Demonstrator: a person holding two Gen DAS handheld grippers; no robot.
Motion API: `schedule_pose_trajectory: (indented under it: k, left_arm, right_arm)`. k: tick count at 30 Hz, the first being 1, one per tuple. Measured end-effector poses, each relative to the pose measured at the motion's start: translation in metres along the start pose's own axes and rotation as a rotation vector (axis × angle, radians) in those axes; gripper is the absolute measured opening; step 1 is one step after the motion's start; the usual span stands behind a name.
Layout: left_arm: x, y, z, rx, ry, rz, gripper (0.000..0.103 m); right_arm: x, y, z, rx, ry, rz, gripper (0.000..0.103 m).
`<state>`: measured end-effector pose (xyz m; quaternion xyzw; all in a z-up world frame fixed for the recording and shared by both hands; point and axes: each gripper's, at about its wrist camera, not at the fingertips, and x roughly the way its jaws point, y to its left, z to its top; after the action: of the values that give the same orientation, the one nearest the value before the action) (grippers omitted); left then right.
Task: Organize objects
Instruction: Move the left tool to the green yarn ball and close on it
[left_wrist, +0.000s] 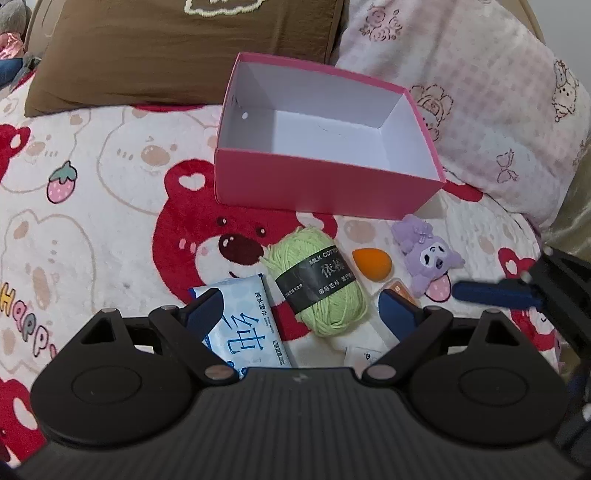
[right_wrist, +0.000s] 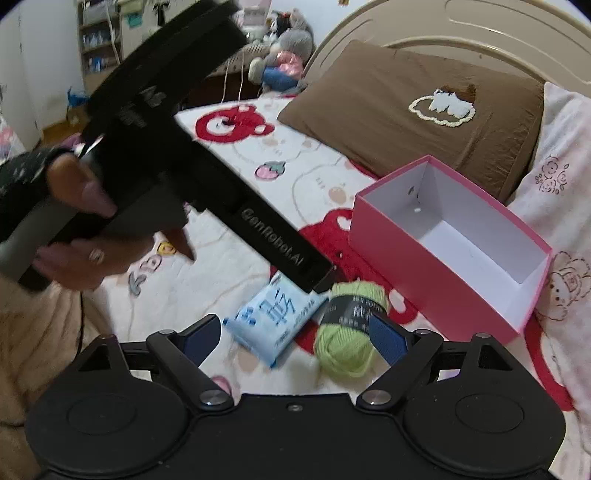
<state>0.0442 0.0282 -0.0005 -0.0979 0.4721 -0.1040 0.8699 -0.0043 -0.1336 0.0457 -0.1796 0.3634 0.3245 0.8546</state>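
Note:
An empty pink box (left_wrist: 317, 184) with a white inside stands open on the bed; it also shows in the right wrist view (right_wrist: 424, 269). In front of it lie a blue wet-wipes pack (left_wrist: 247, 325), a green yarn ball (left_wrist: 325, 284), an orange makeup sponge (left_wrist: 371, 264), a purple plush toy (left_wrist: 424, 254) and a small orange packet (left_wrist: 400, 291). My left gripper (left_wrist: 299, 314) is open just above the wipes and yarn. My right gripper (right_wrist: 295, 339) is open above the wipes pack (right_wrist: 273, 317) and the yarn ball (right_wrist: 347, 343). The sponge and plush are hidden in the right wrist view.
A brown pillow (left_wrist: 177, 55) and a pink floral pillow (left_wrist: 480, 96) lie behind the box. The bed has a red bear blanket (left_wrist: 92, 206). The left gripper's black body and the hand holding it (right_wrist: 155, 177) cross the right wrist view. A beige headboard (right_wrist: 498, 33) stands behind.

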Motion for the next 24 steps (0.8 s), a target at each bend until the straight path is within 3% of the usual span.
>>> schedule_pose_trajectory:
  k: [3, 9, 19, 24]
  left_arm:
    - [0.012, 0.007, -0.004, -0.020, 0.000, -0.025, 0.091]
    - [0.027, 0.026, -0.010, -0.176, -0.053, -0.068, 0.088]
    - [0.058, 0.013, -0.010, -0.099, -0.072, -0.035, 0.088]
    - [0.072, 0.013, -0.010, -0.096, -0.053, -0.015, 0.088]
  right_arm:
    - [0.017, -0.012, -0.007, 0.075, -0.042, -0.004, 0.090]
    - [0.055, -0.039, -0.020, 0.144, 0.061, -0.019, 0.088]
    - [0.090, -0.065, -0.037, 0.252, 0.088, -0.061, 0.087]
    - [0.104, -0.065, -0.039, 0.263, 0.094, -0.046, 0.080]
